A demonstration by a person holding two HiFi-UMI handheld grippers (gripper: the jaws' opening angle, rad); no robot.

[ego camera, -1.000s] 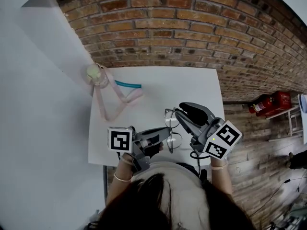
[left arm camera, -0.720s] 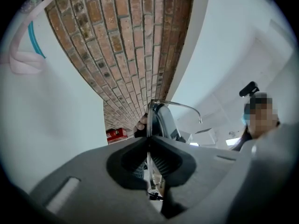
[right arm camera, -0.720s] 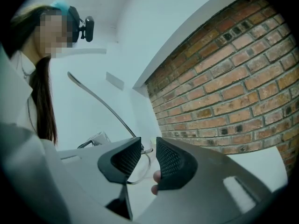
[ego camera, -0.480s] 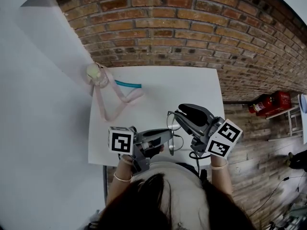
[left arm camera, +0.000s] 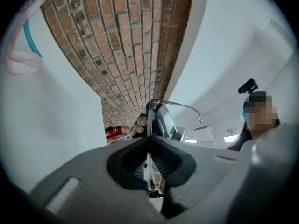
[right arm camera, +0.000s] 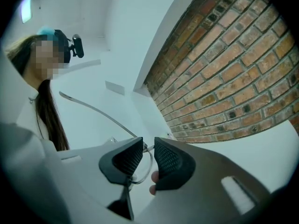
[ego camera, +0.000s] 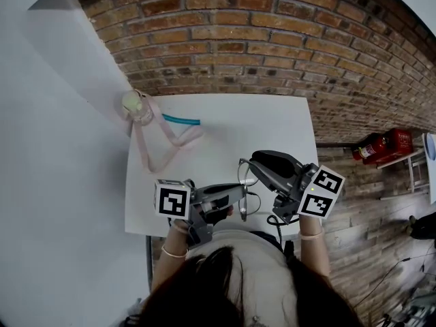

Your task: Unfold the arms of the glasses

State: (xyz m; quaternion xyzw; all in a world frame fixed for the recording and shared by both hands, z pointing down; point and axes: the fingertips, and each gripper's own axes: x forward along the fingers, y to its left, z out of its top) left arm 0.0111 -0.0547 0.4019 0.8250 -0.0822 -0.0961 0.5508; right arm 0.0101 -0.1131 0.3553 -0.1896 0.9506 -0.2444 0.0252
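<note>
Left tool [left arm camera: 148,146] clamped on the glasses [left arm camera: 175,105], right tool [right arm camera: 148,148] narrowly parted round a hinge, one arm [right arm camera: 100,110] already swung out; the second likely still to go.

The glasses [ego camera: 243,182], thin wire frames with clear lenses, hang between both grippers. The left gripper [ego camera: 237,195] clamps their front, seen edge-on in its jaws. One arm, swung out, passes through the slightly parted jaws of the right gripper [ego camera: 253,161].
</note>
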